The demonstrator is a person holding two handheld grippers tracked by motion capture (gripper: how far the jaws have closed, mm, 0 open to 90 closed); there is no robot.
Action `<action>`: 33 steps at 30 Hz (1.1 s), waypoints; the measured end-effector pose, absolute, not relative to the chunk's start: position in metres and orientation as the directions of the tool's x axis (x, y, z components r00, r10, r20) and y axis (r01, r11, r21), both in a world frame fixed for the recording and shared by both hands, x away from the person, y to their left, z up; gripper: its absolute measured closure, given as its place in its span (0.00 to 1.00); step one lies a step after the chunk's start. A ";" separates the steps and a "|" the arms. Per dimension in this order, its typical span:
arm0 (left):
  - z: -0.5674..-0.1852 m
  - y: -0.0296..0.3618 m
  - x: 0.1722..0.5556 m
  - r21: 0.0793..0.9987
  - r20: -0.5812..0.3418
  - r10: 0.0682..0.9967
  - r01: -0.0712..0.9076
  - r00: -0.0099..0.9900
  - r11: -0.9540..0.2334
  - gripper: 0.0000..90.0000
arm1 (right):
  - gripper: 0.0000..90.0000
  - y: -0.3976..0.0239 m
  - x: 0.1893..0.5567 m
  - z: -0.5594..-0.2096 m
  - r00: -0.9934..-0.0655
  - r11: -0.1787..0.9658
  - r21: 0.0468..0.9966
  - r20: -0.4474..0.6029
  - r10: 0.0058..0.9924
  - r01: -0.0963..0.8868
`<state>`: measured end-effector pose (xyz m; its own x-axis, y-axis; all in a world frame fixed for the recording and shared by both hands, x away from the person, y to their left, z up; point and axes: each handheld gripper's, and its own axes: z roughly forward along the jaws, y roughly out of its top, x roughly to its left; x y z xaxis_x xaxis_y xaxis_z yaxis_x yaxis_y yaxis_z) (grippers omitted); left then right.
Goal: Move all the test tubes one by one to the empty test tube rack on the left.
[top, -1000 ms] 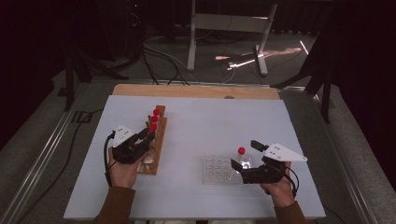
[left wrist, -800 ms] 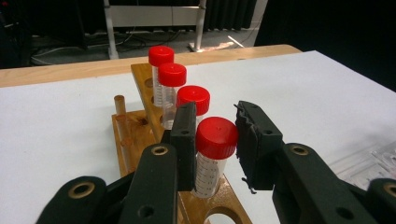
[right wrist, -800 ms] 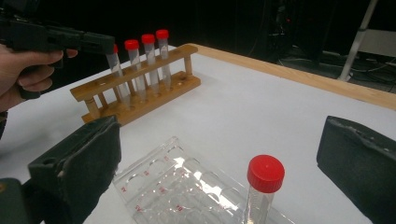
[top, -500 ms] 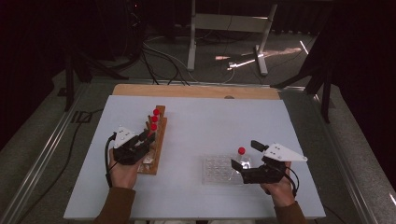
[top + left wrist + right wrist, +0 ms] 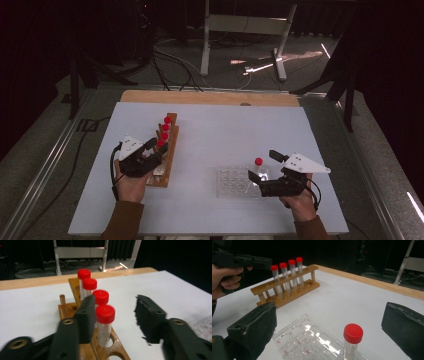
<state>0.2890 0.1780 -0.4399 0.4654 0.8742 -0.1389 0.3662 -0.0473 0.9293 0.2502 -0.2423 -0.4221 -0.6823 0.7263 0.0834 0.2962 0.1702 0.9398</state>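
Observation:
A wooden rack (image 5: 168, 161) on the left of the white table holds several clear tubes with red caps. My left gripper (image 5: 156, 150) is at its near end. Its jaws have just been opening and now stand apart around the nearest tube (image 5: 104, 322), which sits upright in its hole close to the left jaw. My right gripper (image 5: 264, 166) is wide open around a lone red-capped tube (image 5: 352, 339) standing in a clear plastic well tray (image 5: 302, 336). In the right gripper view my right gripper (image 5: 329, 315) touches neither tube nor tray.
The rack (image 5: 287, 291) has unfilled holes at its near end (image 5: 113, 345). A wooden strip (image 5: 210, 98) runs along the table's far edge. Beyond it are a metal stand (image 5: 240, 30) and cables on the floor. White table (image 5: 220, 135) lies between rack and tray.
The left gripper's jaws have opened, and the red cap of the nearest tube now shows between them in the rack. Neither hand has shifted.

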 end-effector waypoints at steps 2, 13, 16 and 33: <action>-0.437 0.179 0.287 0.935 -0.149 0.870 0.352 0.470 -0.030 0.47 | 0.00 -0.243 0.250 -0.422 -0.683 0.171 0.940 0.083 0.726 0.295; -0.423 0.174 0.279 0.948 -0.147 0.875 0.318 0.462 -0.008 0.19 | 0.00 -0.246 0.253 -0.427 -0.681 0.170 0.936 0.092 0.726 0.307; -0.420 0.172 0.278 0.948 -0.155 0.874 0.317 0.460 0.001 0.15 | 0.00 -0.247 0.255 -0.430 -0.680 0.172 0.933 0.097 0.727 0.317; -0.416 0.153 0.274 0.940 -0.177 0.835 0.342 0.522 -0.015 0.01 | 0.07 -0.249 0.261 -0.449 -0.685 0.234 0.903 0.087 0.724 0.361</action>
